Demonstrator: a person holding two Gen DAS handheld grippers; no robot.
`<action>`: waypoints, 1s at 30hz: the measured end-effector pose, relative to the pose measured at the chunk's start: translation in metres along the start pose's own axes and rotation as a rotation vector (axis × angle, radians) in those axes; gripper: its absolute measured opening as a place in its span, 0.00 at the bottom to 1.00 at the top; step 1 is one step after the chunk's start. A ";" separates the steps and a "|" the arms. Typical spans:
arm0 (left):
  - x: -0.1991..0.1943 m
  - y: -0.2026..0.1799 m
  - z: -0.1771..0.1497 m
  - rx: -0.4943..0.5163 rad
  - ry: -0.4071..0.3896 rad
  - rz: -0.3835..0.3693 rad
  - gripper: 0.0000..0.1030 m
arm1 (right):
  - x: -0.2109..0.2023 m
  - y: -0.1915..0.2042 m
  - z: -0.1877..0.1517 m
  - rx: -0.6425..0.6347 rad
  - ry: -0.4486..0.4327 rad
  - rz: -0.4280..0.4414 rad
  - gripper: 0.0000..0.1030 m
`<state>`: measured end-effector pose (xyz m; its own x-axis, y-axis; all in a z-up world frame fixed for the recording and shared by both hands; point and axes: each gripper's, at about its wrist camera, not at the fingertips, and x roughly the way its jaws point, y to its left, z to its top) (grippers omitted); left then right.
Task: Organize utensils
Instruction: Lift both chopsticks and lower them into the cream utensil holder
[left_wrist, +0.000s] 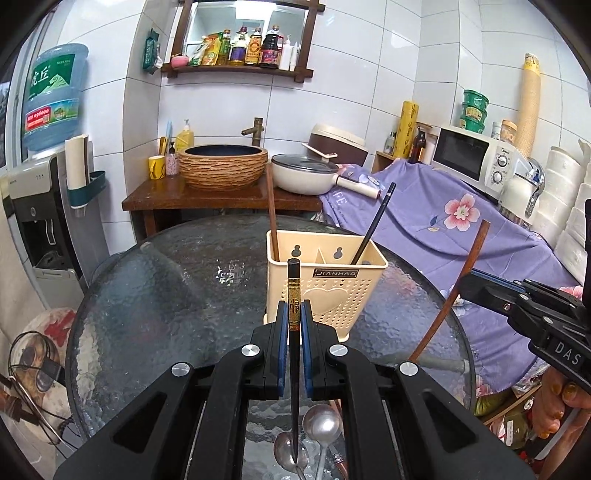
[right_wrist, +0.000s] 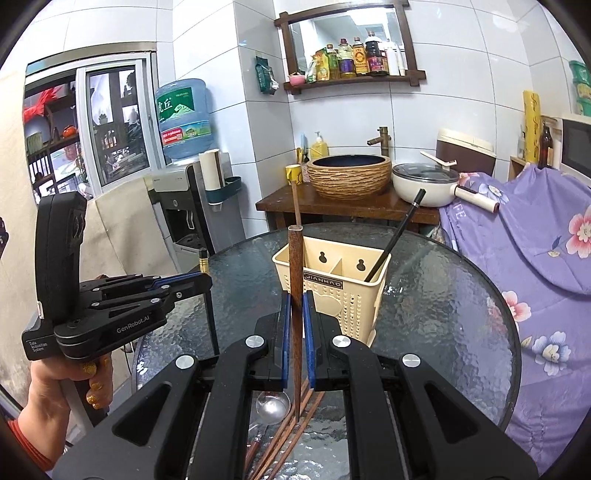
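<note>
Both pairs of fingers are clamped on chopsticks: the left gripper (left_wrist: 294, 317) pinches a black chopstick (left_wrist: 294, 295) with gold printing between its blue pads, and the right gripper (right_wrist: 295, 306) pinches a brown wooden chopstick (right_wrist: 295, 266). Each stick stands nearly upright in its grip, its tip hanging above the loose cutlery below.

A round table (left_wrist: 155, 295) with a rippled glass top and dark rim carries everything. At its middle stands a cream perforated utensil holder (left_wrist: 325, 284) with two compartments; a brown chopstick (left_wrist: 272, 218) leans in the left one, a black chopstick (left_wrist: 373, 225) in the right. Near the table's edge, under the left gripper, lie two metal spoons (left_wrist: 321, 424); in the right wrist view a spoon (right_wrist: 272, 406) lies beside several brown chopsticks (right_wrist: 291, 435).

Behind the table, a wooden stand (right_wrist: 354, 206) holds a ribbed basin (right_wrist: 349, 175) with a brass tap, a soap bottle and a yellow cup. A lidded white pan (right_wrist: 424, 181) sits beside it. White tiles cover the walls; a framed shelf (left_wrist: 240, 70) holds sauce bottles. A water dispenser (left_wrist: 33, 206) with a blue bottle stands left, a purple floral cloth (left_wrist: 424, 221) and a microwave (left_wrist: 476, 157) right.
</note>
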<state>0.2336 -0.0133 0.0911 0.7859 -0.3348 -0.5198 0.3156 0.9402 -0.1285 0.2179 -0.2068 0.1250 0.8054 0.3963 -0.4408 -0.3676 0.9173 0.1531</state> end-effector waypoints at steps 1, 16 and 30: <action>-0.001 -0.001 0.001 0.001 -0.002 -0.002 0.07 | -0.001 0.002 0.000 -0.004 0.000 0.002 0.07; -0.019 -0.013 0.059 0.017 -0.066 -0.041 0.07 | -0.009 -0.004 0.052 -0.007 -0.028 0.034 0.07; -0.010 -0.021 0.177 -0.033 -0.176 0.002 0.07 | -0.016 -0.020 0.175 0.018 -0.186 -0.076 0.07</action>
<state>0.3129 -0.0405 0.2483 0.8686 -0.3359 -0.3642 0.2985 0.9415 -0.1564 0.2937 -0.2246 0.2836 0.9031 0.3245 -0.2811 -0.2951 0.9448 0.1424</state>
